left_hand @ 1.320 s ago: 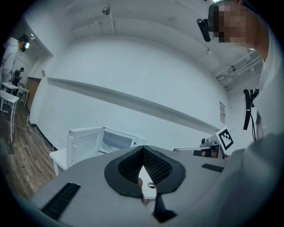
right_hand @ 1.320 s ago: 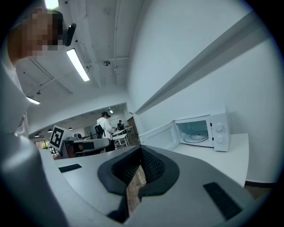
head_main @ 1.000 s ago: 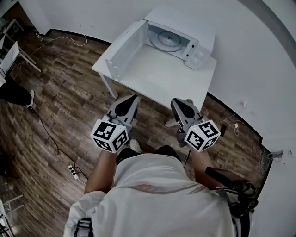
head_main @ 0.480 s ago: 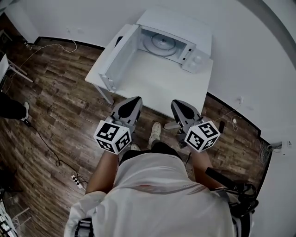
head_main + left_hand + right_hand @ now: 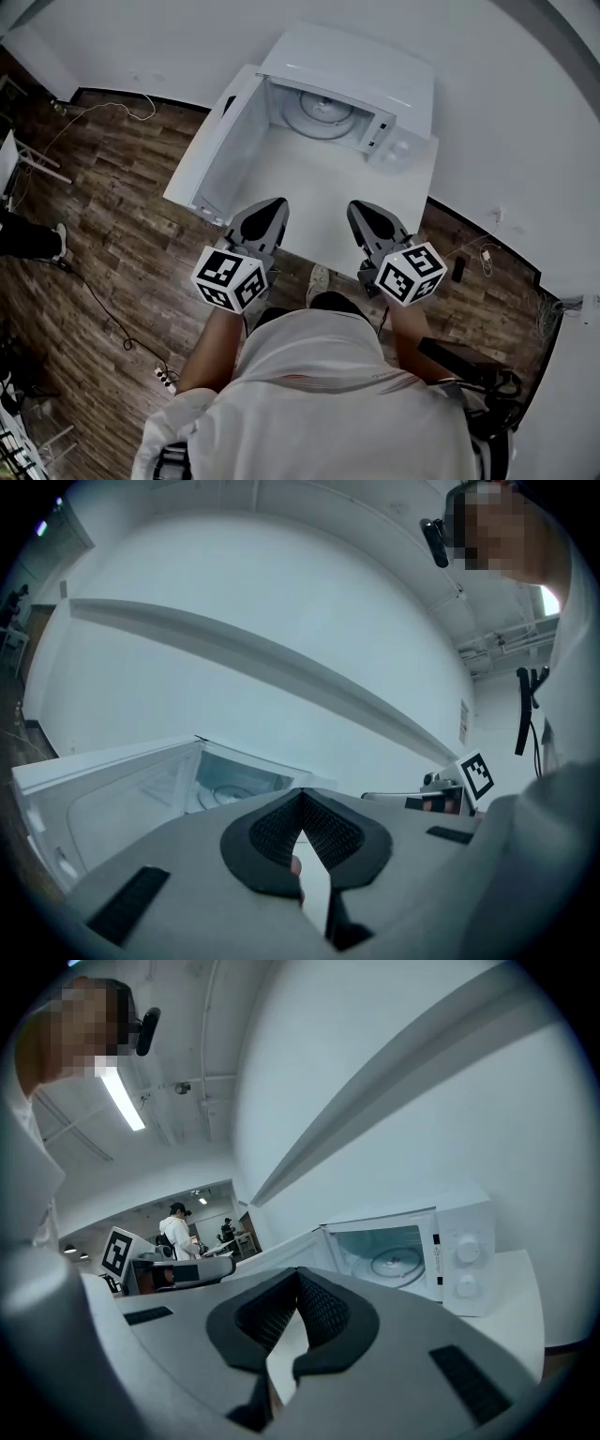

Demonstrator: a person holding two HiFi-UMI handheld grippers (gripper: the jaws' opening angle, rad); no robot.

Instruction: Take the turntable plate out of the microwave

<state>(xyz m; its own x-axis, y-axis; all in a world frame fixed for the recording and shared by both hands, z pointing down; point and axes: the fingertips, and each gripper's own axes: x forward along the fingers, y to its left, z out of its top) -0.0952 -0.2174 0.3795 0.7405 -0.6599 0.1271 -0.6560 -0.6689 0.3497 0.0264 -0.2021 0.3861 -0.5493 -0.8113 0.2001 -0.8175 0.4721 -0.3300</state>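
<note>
Jaws of left gripper [image 5: 270,206] and right gripper [image 5: 364,210] are pressed together, nothing held. Turntable plate [image 5: 320,107] is seen flat inside the open microwave [image 5: 366,64], straight ahead, well apart from both fingertip pairs. Neither is judged nearer.

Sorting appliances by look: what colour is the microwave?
The microwave is white; the head view shows it best.

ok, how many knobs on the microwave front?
2. Both sit on the microwave, right of its open cavity: upper knob, lower knob directly below it. None looks hidden.
</note>
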